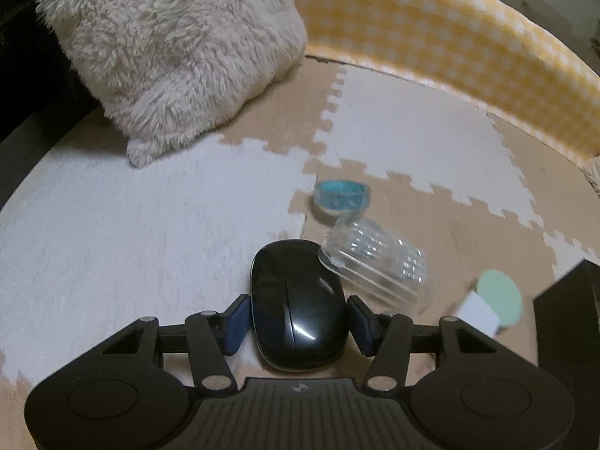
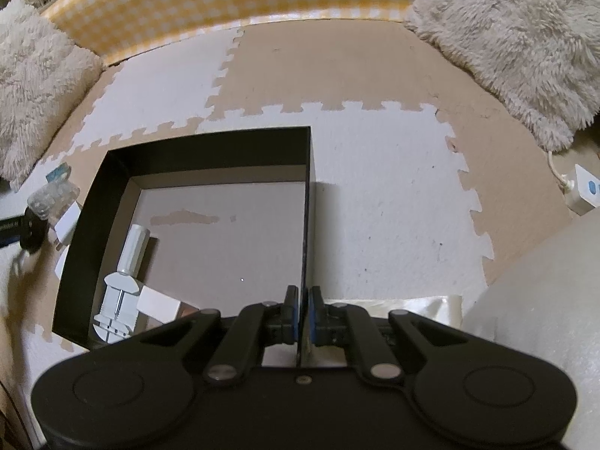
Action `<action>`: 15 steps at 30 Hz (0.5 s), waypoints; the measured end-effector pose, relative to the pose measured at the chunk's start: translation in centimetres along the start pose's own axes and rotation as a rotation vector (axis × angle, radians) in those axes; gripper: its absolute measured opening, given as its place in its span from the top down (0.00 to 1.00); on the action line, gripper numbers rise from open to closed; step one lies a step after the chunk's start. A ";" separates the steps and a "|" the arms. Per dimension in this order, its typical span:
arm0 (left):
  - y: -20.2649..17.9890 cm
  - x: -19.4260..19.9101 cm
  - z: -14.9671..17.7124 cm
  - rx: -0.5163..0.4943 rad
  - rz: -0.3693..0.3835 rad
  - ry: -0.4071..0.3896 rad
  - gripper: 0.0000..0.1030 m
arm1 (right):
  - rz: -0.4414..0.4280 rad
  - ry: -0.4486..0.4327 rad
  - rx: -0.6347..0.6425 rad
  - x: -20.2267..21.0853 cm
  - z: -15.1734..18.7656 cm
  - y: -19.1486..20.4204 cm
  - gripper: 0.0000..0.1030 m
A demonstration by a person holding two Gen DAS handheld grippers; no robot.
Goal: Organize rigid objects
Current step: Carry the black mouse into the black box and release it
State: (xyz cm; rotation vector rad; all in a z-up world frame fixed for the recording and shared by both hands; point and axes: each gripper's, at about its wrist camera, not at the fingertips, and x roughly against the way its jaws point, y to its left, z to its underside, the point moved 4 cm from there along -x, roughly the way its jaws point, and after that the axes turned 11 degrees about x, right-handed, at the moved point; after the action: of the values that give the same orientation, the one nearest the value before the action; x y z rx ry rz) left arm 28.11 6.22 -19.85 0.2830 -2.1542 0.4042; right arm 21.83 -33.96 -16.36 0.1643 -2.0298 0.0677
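- Our left claw [image 1: 298, 320] straddles the black mouse [image 1: 296, 303] on the foam floor mat [image 1: 150, 225], blue pads at both flanks; we cannot tell if they press yet.
- We should clamp squarely and lift straight, clear of the clear container [image 1: 375, 266] just beside it.
- Our right claw [image 2: 303, 315] is clamped on the black box [image 2: 210, 146] wall, steadying it.
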 end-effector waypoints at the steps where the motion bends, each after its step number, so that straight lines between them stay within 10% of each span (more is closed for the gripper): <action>1: -0.1 0.3 0.4 0.005 0.005 0.011 0.46 | 0.000 -0.003 -0.002 0.1 0.0 -0.1 0.94; 15: -2.3 4.0 3.7 0.071 0.114 0.064 0.47 | -0.012 -0.008 -0.020 0.2 0.0 -0.3 0.95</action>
State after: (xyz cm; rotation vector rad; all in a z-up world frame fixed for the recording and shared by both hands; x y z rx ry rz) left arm 23.84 2.47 -18.18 0.1853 -2.1018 0.5481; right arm 21.73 -34.24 -16.18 0.1638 -2.0364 0.0391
